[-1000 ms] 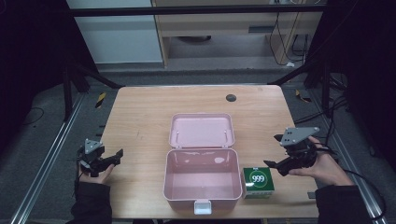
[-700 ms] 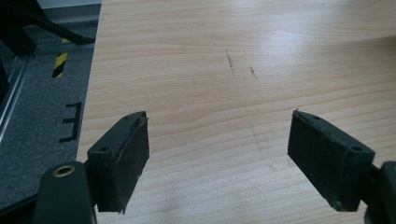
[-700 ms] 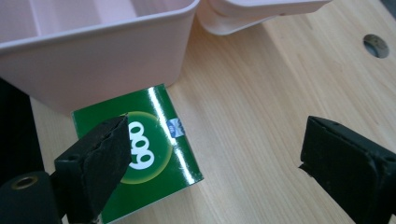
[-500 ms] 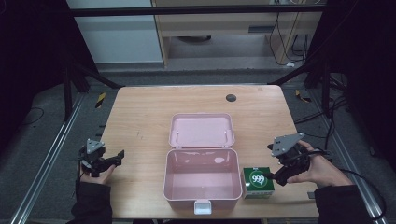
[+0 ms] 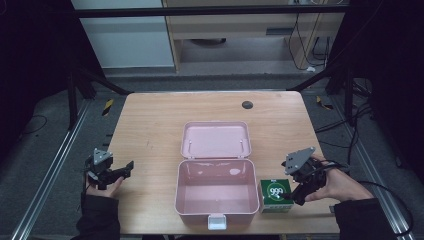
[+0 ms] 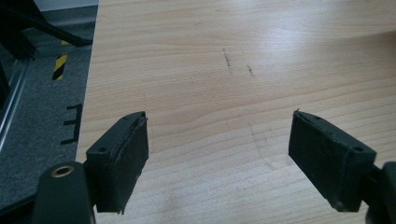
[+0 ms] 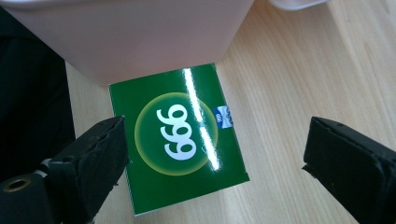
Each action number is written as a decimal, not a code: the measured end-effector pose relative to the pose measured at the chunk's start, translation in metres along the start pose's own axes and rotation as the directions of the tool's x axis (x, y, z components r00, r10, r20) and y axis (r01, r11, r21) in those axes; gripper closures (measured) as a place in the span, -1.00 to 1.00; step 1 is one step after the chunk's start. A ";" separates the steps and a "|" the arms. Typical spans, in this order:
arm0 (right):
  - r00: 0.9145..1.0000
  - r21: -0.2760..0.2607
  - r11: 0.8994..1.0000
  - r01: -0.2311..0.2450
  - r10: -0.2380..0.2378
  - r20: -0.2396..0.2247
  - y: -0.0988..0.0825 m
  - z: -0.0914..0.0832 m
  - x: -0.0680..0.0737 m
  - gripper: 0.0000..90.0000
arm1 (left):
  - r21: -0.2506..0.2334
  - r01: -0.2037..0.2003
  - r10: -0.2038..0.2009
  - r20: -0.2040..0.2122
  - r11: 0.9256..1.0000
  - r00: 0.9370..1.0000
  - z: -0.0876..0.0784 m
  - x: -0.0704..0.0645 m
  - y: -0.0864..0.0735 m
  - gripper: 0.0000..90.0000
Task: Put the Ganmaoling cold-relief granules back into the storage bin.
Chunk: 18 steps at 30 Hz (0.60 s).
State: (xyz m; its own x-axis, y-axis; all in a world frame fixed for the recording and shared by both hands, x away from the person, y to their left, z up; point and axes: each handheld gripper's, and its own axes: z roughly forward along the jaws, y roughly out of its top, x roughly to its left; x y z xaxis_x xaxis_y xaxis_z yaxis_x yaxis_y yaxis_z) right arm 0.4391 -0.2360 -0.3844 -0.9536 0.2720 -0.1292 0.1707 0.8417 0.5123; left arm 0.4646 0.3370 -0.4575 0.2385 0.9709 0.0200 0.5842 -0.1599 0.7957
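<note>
Jaws of the right gripper [image 5: 289, 192] stand wide apart above the green box [image 5: 275, 195], just right of the pink case [image 5: 216, 210]. The left gripper [image 5: 129, 167], near the table's [image 5: 150, 115] left edge, has just been opening and holds nothing.

White "999" in a yellow-green circle on the green box [image 7: 177, 140], small blue logo beside it

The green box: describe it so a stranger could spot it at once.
On the wooden table stands an open pink case near the front edge. The green box lies flat beside its right wall, under the open right gripper. It alone is green, with a white 999 in a pale circle.
</note>
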 end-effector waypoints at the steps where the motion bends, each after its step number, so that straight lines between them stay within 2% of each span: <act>1: 1.000 0.004 1.000 0.000 0.000 -0.003 0.000 0.002 0.000 -0.85 | -0.001 -0.001 0.001 0.000 1.000 1.000 0.000 0.000 0.000 -0.57; 8: 0.999 0.038 0.999 0.013 -0.012 -0.038 -0.001 0.012 0.003 -0.87 | 0.002 -0.005 0.005 0.002 1.000 1.000 0.000 0.000 0.000 -0.56; 18: 0.998 0.077 0.996 0.033 -0.029 -0.060 -0.001 0.022 0.006 -0.90 | 0.004 -0.009 0.009 0.005 1.000 1.000 0.000 -0.001 0.000 -0.56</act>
State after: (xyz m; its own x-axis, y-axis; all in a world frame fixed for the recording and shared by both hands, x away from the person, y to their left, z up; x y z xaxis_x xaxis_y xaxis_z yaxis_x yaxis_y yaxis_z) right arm 0.4387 -0.2245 -0.4043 -0.9712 0.2194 -0.0931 0.1573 0.8836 0.4409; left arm 0.4648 0.3361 -0.4576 0.2477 0.9685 0.0240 0.5849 -0.1693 0.7932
